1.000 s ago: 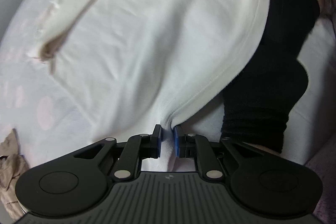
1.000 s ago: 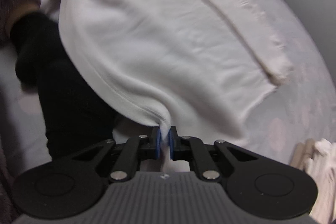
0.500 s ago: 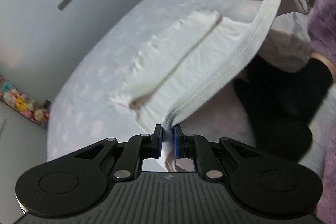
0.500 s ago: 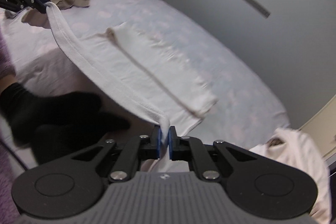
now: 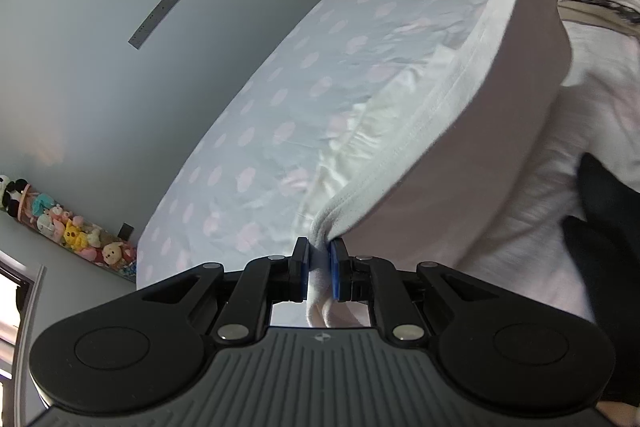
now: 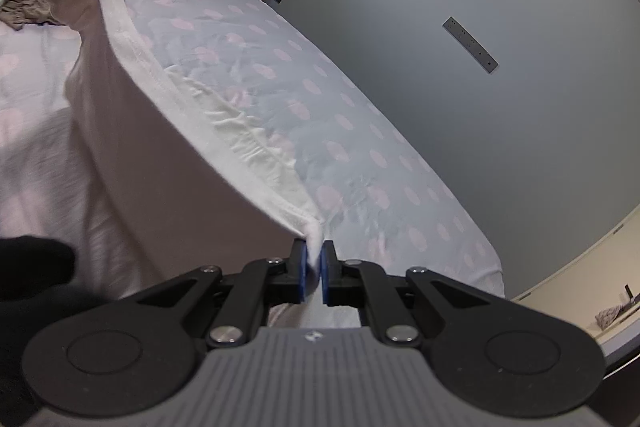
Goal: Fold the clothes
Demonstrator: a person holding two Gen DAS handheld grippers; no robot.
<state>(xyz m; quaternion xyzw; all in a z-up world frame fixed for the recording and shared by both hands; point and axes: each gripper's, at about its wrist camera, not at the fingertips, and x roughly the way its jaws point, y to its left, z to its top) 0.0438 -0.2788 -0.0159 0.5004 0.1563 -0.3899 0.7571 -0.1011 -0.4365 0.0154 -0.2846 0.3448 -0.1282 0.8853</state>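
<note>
Mid-fold: left claw clamped on one corner of the white garment, right claw clamped on the other, hem stretched taut between them above the near edge of the bed, cloth hanging down toward the bed's spotted sheet. Probably the carry-over stage of a fold. Next, likely: bring both corners across together, keep the hem level and tight, lay edge onto edge, only then release.
</note>
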